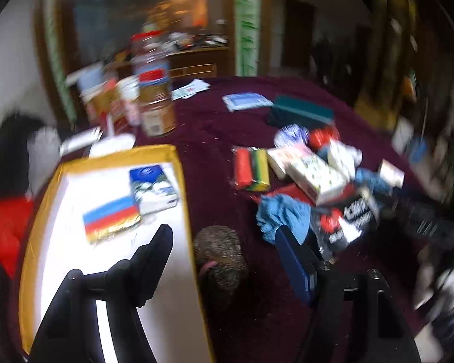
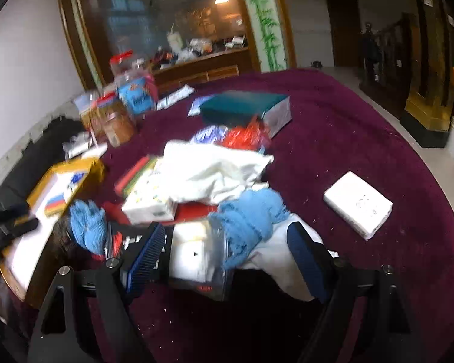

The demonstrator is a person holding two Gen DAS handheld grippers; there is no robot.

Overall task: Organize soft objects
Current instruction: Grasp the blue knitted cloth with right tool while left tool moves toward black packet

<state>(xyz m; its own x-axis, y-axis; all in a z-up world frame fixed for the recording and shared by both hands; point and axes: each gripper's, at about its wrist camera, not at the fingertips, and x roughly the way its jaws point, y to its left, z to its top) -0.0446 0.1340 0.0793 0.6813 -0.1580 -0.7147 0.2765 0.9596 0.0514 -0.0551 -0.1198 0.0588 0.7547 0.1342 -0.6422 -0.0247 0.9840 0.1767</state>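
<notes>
Maroon cloth covers the desk [image 2: 348,139] under both of your grippers. Your left gripper [image 1: 224,236] sits low in the left wrist view with its jaws wide and nothing between them: one finger hangs over the white floor of the yellow-rimmed box [image 1: 178,181], the other over the cloth by a blue knitted cloth [image 1: 283,211]. A grey speckled round thing [image 1: 219,257] lies on the cloth between the fingers; what it is you cannot tell.

Inside the box, toward the middle left of that frame, lie a striped sponge pack [image 1: 112,217] and, touching it, a blue-and-white packet [image 1: 152,189].

Your right gripper [image 2: 227,236] is also spread wide at the bottom of the right wrist view. A clear-wrapped white pack [image 2: 193,254] and a second blue knitted cloth [image 2: 251,220] lie between its fingers, but the pads do not press on either.

Just beyond, in the middle of that frame, the pile holds a white cloth [image 2: 215,166], a patterned tissue pack [image 2: 148,205], a red-and-green sponge pack [image 2: 133,175] and a red crinkly bag [image 2: 245,134]. A flat white pack [image 2: 358,204] lies well apart at the right.

Farther up, a teal box [image 2: 245,104] rests on the cloth, and clear jars [image 2: 118,121] stand at the upper left.
</notes>
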